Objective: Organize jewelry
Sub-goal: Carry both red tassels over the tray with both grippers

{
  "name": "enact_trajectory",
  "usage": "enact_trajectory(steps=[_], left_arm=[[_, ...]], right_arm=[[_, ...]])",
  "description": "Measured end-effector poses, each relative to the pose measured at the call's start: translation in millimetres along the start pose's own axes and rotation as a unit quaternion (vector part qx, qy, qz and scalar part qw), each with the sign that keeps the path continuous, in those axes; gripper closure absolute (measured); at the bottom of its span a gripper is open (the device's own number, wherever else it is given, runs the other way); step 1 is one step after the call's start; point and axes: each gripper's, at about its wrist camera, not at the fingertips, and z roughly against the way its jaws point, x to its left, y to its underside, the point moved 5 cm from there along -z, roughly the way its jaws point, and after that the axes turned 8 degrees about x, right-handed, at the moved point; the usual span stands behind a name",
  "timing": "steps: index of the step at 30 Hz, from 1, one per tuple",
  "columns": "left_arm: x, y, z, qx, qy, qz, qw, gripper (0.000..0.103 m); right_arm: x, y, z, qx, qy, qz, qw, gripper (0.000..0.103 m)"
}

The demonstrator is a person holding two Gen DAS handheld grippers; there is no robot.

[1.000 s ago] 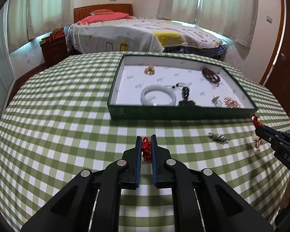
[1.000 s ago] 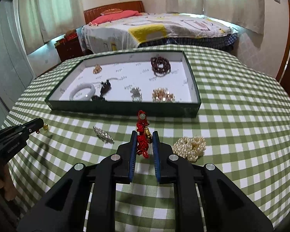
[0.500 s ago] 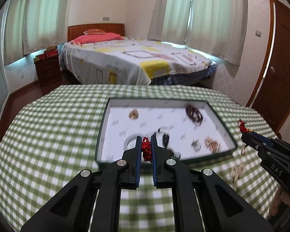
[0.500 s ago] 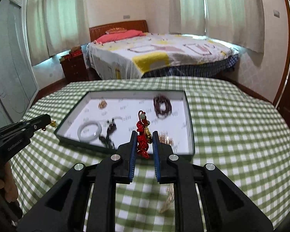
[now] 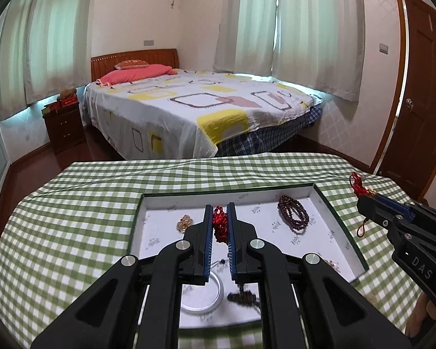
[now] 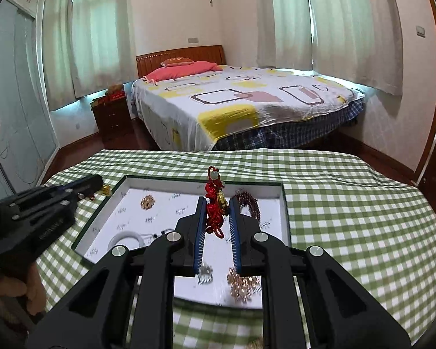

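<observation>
Above the green-walled tray (image 5: 338, 218) on the checked tablecloth (image 5: 72, 218), we hold our left gripper (image 5: 219, 226) clamped on a red knotted charm (image 5: 220, 224) and our right gripper (image 6: 217, 215) pinched on another red knot charm (image 6: 213, 209) with what looks like a gold pendant.

Green-checked table (image 6: 348, 218), green-rimmed jewelry tray (image 6: 284, 218) on it
</observation>
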Motion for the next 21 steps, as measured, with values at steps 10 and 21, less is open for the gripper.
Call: enact_trajectory(steps=[10,21], left_arm=[[-1.3,3.9,-70.3,0.059,-0.023,-0.019,0.9978,0.093],[10.7,23.2,-111.3,0.125,-0.042,-0.011,0.9913,0.093]], right_arm=[[7.2,10.2,-80.0,0.064,-0.009,0.002,0.998,0.087],[5.5,33.3,-128.7,0.139,-0.008,-0.007,0.99,0.087]])
